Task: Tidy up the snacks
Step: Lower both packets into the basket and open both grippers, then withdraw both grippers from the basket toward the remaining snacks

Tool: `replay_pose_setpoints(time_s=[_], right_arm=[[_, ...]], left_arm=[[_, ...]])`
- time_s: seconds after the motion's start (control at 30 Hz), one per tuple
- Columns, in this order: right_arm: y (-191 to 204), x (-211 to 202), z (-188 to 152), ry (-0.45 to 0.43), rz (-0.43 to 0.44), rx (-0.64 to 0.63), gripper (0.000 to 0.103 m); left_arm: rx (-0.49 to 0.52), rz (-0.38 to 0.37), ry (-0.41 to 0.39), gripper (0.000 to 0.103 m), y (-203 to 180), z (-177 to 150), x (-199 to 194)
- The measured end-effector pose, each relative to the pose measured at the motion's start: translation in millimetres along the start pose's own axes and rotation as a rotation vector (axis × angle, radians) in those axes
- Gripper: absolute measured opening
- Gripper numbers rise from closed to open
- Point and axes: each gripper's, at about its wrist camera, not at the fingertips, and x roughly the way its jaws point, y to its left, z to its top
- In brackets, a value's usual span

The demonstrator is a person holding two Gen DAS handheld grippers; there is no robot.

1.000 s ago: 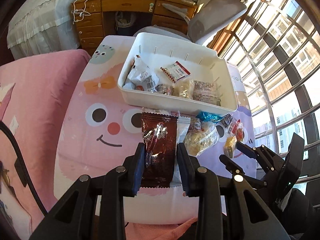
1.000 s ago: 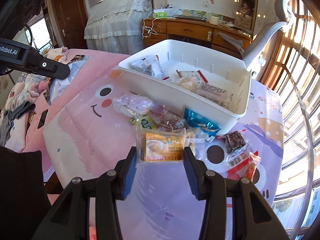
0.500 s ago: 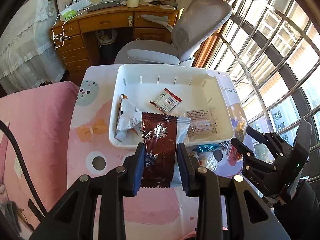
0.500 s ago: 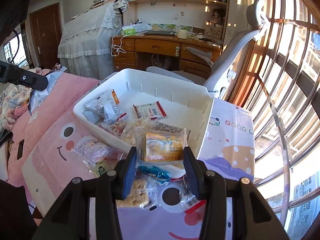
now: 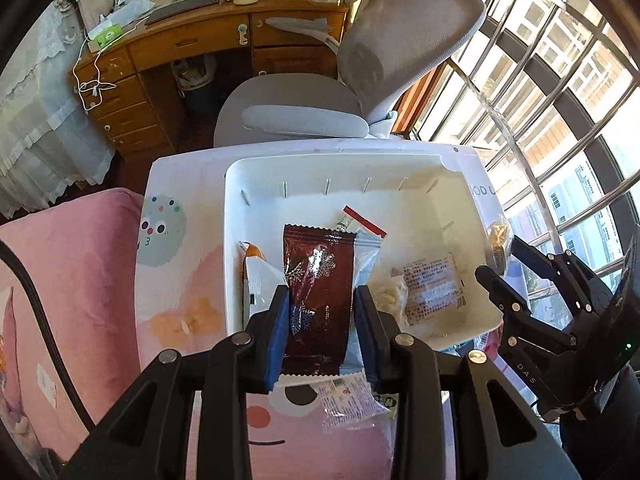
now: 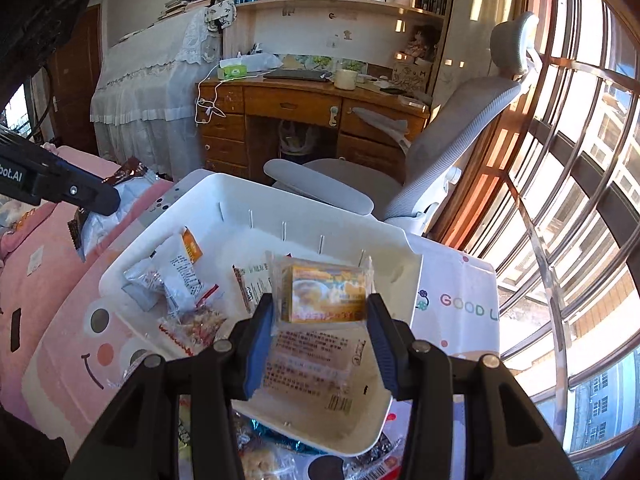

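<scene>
With your left claw (image 5: pixel 320 320) clamped on the brown packet (image 5: pixel 320 280) and right claw (image 6: pixel 320 320) on the yellow packet (image 6: pixel 326 294), both over the bin (image 5: pixel 332 168), lower before releasing.

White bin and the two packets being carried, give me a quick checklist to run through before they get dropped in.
1. Left tool gripping the dark brown snowflake packet: ok, pads press both sides.
2. Right tool gripping the yellow packet: ok, held between both pads.
3. Brown packet over the white bin: ok, most of it hangs above the bin floor.
4. Yellow packet over the bin: ok, it sits above the bin's interior.
5. Free floor space in the bin: ok, the far half is bare.
6. Height of the packets above the bin floor: cannot tell.
</scene>
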Motion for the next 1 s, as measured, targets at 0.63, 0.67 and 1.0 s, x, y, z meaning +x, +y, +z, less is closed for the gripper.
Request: replay_pose_setpoints(time_s=[0.63, 0.67, 1.0], right_arm=[[12, 27, 10, 0.069, -0.053, 0.078, 0.058], [12, 26, 9, 0.071, -0.055, 0.081, 0.059], [5, -15, -7, 0.054, -0.069, 0.102, 0.066]], left_arm=[[0.008, -0.037, 0.044, 0.062, 17, 26, 49], [0.007, -0.035, 0.042, 0.062, 17, 25, 46], [0.010, -0.021, 0.012, 0.064, 1, 1, 11]])
